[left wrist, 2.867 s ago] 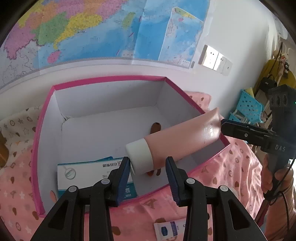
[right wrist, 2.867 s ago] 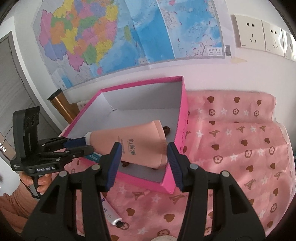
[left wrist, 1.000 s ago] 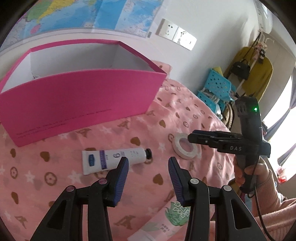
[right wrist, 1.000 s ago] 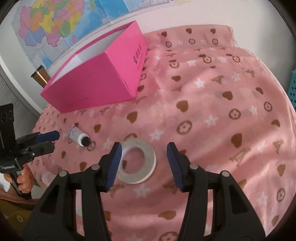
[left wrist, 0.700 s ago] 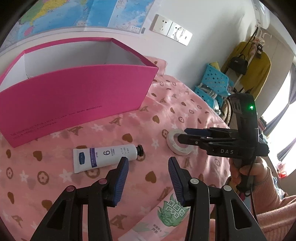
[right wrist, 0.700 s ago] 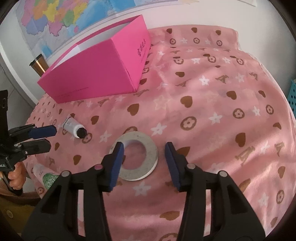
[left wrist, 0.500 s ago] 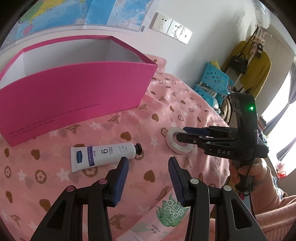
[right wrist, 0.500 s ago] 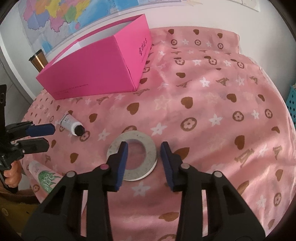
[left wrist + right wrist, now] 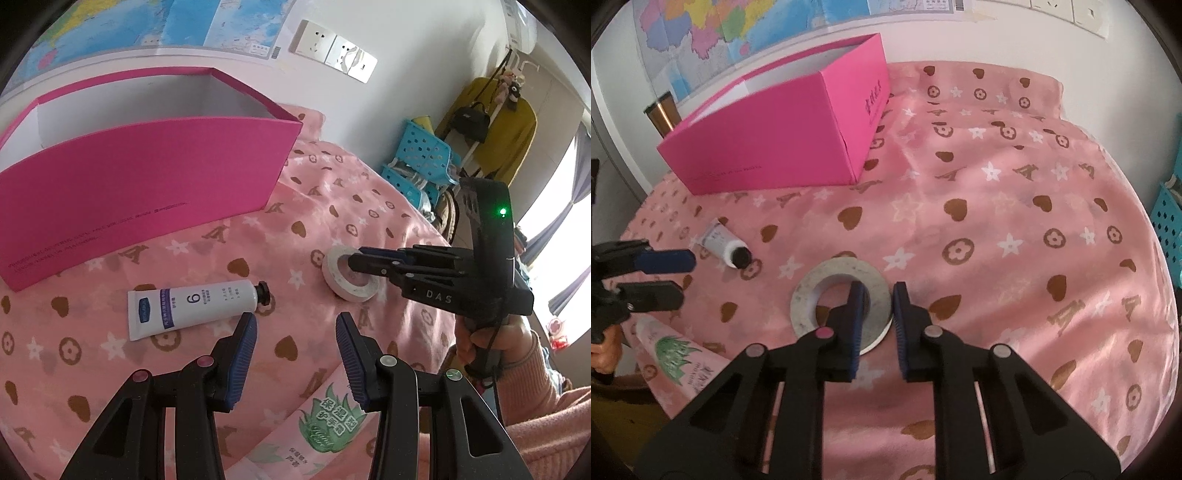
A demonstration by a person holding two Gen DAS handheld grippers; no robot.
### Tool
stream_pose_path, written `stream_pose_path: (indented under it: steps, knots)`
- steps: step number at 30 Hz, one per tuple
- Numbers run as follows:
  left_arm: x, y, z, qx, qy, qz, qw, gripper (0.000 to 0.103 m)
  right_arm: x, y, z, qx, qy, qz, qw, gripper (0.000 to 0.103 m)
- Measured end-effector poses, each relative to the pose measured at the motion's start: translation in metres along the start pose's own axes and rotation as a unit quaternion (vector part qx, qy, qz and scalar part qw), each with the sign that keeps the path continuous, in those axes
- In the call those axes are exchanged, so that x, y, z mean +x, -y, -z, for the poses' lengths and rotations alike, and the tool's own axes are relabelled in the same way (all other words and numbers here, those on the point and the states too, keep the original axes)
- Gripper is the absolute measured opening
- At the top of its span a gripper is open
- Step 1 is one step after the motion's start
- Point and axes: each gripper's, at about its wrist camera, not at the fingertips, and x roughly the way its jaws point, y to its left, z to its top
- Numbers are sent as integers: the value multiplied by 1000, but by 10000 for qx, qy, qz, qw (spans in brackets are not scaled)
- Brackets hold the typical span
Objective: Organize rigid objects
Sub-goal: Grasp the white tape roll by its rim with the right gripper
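While narrowed, right gripper point(image 9: 876, 291) straddles tape roll point(image 9: 812, 295) (rim between pads).

Open pink bedspread point(image 9: 1015, 206) lies right of the tape roll point(image 9: 807, 295); the white tube point(image 9: 192, 306) and green-print tube point(image 9: 674, 354) crowd its left, the pink box point(image 9: 768, 144) behind.

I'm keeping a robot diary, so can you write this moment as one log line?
right gripper: closing on tape roll rim | left gripper: open, empty | white tube: on cloth
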Motion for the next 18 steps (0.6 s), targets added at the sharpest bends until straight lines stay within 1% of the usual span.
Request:
stream_pose_path:
  steps: [6,12,18]
  knots:
    - [1,5,-2,38,-1,231,9997,43,-16,-13,-8,-95,213,-190,9995,17]
    - [-2,11,-5,90,44,461,9989,42,-19,-34,-18,-302,327,-459,9980,17]
    - [-4,9,-11,32,99,542,9985,35,-20,-58,-29,-558,463,-724,9947,17]
